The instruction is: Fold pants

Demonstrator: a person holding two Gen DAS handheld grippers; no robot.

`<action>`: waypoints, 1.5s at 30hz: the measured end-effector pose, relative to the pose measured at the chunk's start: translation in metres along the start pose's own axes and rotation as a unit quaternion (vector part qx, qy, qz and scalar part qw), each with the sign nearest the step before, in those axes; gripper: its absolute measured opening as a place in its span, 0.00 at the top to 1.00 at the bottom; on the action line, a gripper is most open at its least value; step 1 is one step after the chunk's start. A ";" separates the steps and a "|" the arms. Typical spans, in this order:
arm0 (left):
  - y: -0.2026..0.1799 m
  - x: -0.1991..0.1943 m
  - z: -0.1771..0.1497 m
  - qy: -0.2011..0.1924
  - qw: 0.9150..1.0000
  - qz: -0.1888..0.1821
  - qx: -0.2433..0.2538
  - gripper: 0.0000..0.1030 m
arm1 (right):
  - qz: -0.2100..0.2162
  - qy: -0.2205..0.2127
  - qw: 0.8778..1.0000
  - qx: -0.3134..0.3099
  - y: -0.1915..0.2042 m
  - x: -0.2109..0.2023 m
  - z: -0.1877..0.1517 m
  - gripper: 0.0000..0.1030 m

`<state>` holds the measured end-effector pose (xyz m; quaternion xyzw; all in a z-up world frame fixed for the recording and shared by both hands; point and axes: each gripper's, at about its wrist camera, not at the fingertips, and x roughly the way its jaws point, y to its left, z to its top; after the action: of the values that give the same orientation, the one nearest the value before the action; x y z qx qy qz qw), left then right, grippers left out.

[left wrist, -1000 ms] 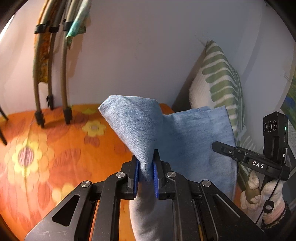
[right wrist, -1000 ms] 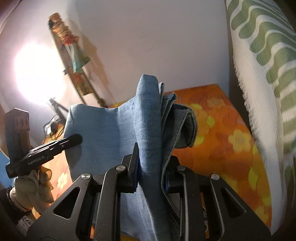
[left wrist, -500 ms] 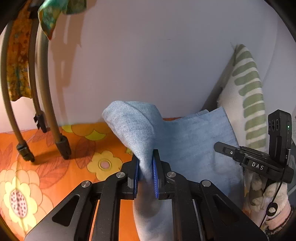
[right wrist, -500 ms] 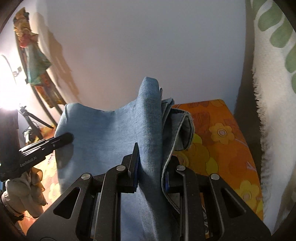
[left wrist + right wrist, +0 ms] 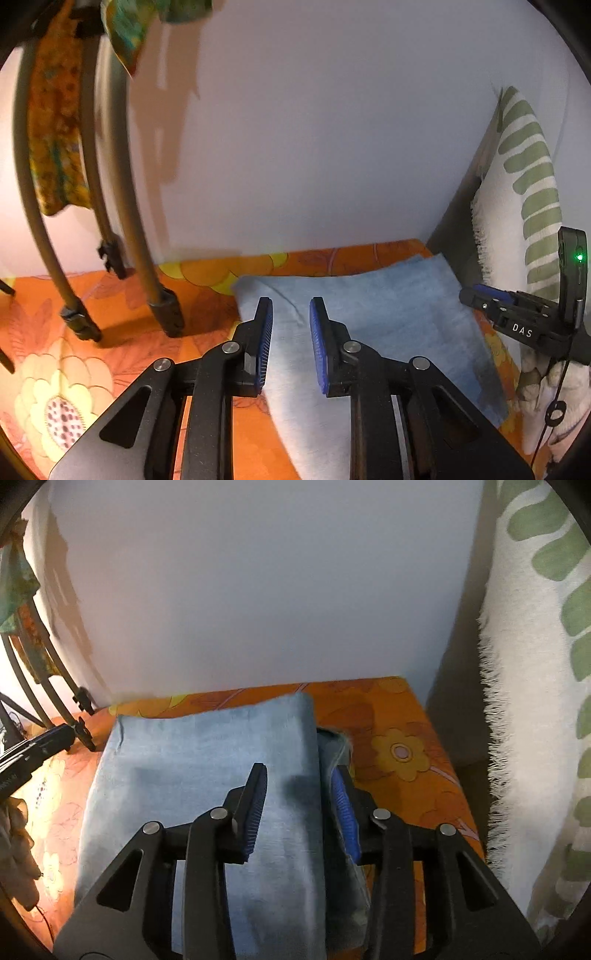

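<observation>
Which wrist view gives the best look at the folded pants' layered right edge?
The right wrist view. There the pants show their stacked layers at the right edge, beside the open right gripper. The left wrist view shows only the flat top surface of the pants past the open left gripper.

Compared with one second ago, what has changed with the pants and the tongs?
Both tongs, left and right, have opened and let go of the blue pants, which were held up bunched and now lie folded flat on the orange flowered cover. The green-patterned pillow stayed where it was.
</observation>
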<state>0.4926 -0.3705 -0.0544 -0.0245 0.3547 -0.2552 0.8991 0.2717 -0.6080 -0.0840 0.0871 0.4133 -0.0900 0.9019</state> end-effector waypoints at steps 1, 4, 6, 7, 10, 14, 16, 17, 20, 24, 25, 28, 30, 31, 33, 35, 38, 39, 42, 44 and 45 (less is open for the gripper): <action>0.000 -0.002 0.000 -0.001 1.000 0.000 0.002 0.82 | -0.005 -0.005 1.000 0.003 -0.001 -0.004 -0.001 0.62; -0.002 -0.012 0.001 -0.001 1.000 -0.003 0.008 0.82 | -0.008 -0.016 1.000 0.006 0.000 -0.015 -0.003 0.59; -0.001 -0.020 0.000 0.000 1.000 -0.007 0.010 0.82 | -0.007 -0.021 1.000 0.004 0.003 -0.022 -0.005 0.59; -0.002 -0.023 -0.001 0.001 1.000 -0.008 0.010 0.82 | -0.005 -0.021 1.000 0.003 0.007 -0.027 -0.005 0.59; 0.000 -0.033 -0.002 0.002 1.000 -0.012 0.010 0.82 | -0.004 -0.023 1.000 -0.001 0.010 -0.040 -0.009 0.59; -0.001 -0.052 -0.008 0.004 1.000 -0.016 0.010 0.82 | 0.003 -0.024 1.000 0.005 0.017 -0.059 -0.022 0.54; -0.001 -0.064 -0.013 0.008 1.000 -0.019 0.009 0.82 | 0.006 -0.027 1.000 0.006 0.021 -0.071 -0.030 0.48; -0.002 -0.068 -0.015 0.010 1.000 -0.020 0.009 0.82 | 0.006 -0.032 0.999 0.006 0.024 -0.078 -0.035 0.48; 0.000 -0.087 -0.024 0.016 1.000 -0.026 0.005 0.75 | 0.004 -0.038 0.999 0.000 0.034 -0.100 -0.051 0.48; 0.001 -0.118 -0.040 0.019 0.999 -0.029 0.003 0.64 | 0.015 -0.046 0.999 0.017 0.044 -0.129 -0.073 0.40; 0.002 -0.125 -0.044 0.020 0.999 -0.029 0.004 0.62 | 0.018 -0.048 0.998 0.019 0.046 -0.134 -0.077 0.39; 0.004 -0.145 -0.056 0.022 0.999 -0.032 0.000 0.58 | 0.018 -0.055 0.998 0.022 0.056 -0.155 -0.092 0.36; 0.006 -0.159 -0.066 0.026 0.999 -0.034 -0.002 0.52 | 0.013 -0.056 0.998 0.021 0.064 -0.167 -0.104 0.35; 0.006 -0.165 -0.069 0.026 0.999 -0.034 -0.003 0.51 | 0.013 -0.056 0.998 0.021 0.066 -0.172 -0.108 0.35; 0.006 -0.181 -0.078 0.024 0.999 -0.032 -0.007 0.49 | 0.017 -0.055 0.998 0.026 0.071 -0.183 -0.121 0.35; 0.005 -0.196 -0.087 0.016 1.000 -0.025 -0.005 0.45 | 0.014 -0.054 0.998 0.028 0.076 -0.193 -0.132 0.35; 0.003 -0.217 -0.100 0.005 1.000 -0.019 -0.003 0.41 | 0.014 -0.051 0.998 0.032 0.083 -0.207 -0.151 0.35; 0.002 -0.224 -0.105 0.004 1.000 -0.021 -0.001 0.41 | 0.015 -0.052 0.998 0.034 0.085 -0.213 -0.159 0.35; -0.002 -0.241 -0.117 0.006 0.999 -0.033 0.003 0.40 | 0.009 -0.055 0.998 0.031 0.093 -0.227 -0.176 0.33; -0.004 -0.250 -0.125 0.006 0.999 -0.036 0.010 0.39 | 0.013 -0.053 0.998 0.034 0.099 -0.237 -0.187 0.32; -0.006 -0.255 -0.129 0.005 0.999 -0.036 0.016 0.38 | 0.015 -0.054 0.998 0.036 0.102 -0.241 -0.191 0.32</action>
<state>0.2481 -0.2364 0.0097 -0.0215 0.3544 -0.2931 0.8877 0.0016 -0.4430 -0.0149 0.1203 0.3596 -0.0958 0.9203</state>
